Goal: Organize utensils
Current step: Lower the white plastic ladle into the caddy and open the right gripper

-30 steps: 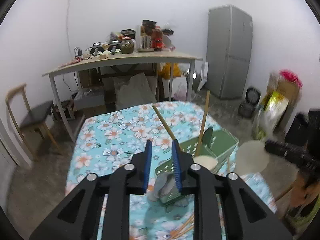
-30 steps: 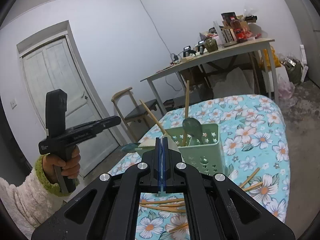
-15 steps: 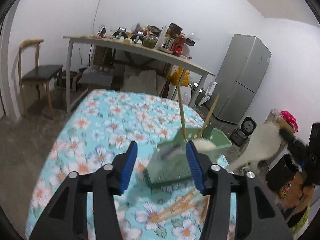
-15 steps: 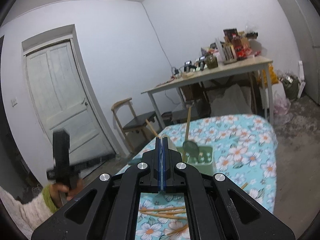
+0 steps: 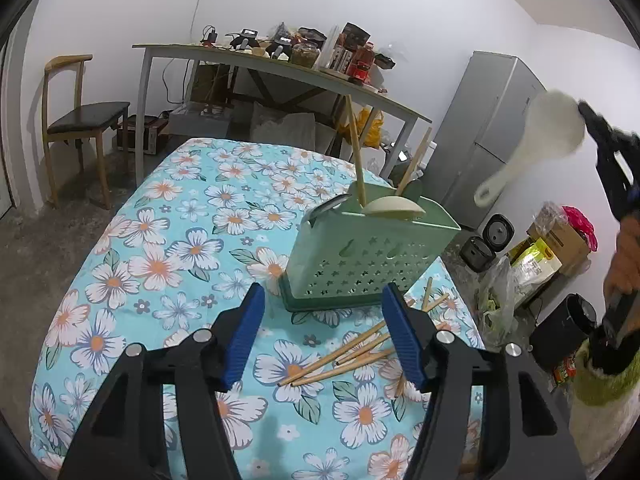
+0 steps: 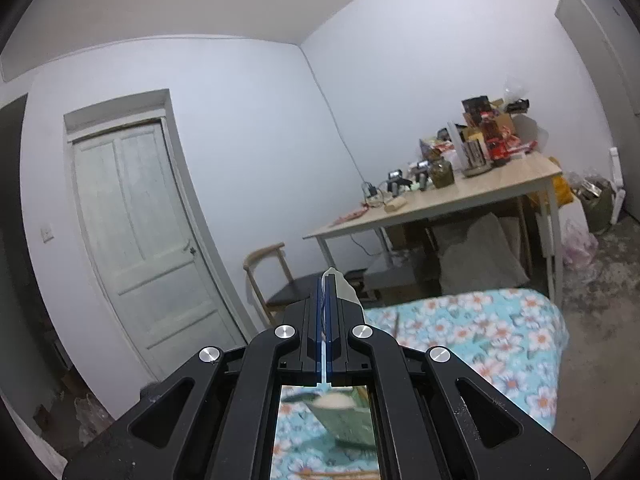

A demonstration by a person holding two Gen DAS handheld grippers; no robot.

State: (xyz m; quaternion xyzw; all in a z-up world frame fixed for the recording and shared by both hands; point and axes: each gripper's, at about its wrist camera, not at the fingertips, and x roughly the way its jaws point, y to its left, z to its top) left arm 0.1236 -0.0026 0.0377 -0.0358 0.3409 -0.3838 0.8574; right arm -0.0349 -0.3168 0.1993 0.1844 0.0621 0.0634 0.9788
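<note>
A green utensil caddy (image 5: 370,256) stands on the floral table (image 5: 168,264), holding chopsticks, a beige spoon and a dark spoon. Several loose wooden chopsticks (image 5: 352,354) lie in front of it. My left gripper (image 5: 326,340) is open and empty, low over the table, just short of the caddy. My right gripper (image 6: 325,280) is shut on a white rice paddle (image 5: 536,136), held high in the air at the right of the left wrist view. In the right wrist view only a sliver of the paddle (image 6: 345,290) shows beside the fingers, with the caddy (image 6: 340,420) below.
A long wooden desk (image 5: 280,68) loaded with jars and boxes stands behind the table, with a chair (image 5: 76,120) at the left and a grey fridge (image 5: 492,136) at the right. Bags and small appliances sit on the floor at the right.
My right gripper has lifted the white paddle well above the table. My left gripper has opened wide and drawn back to the caddy's near side.
</note>
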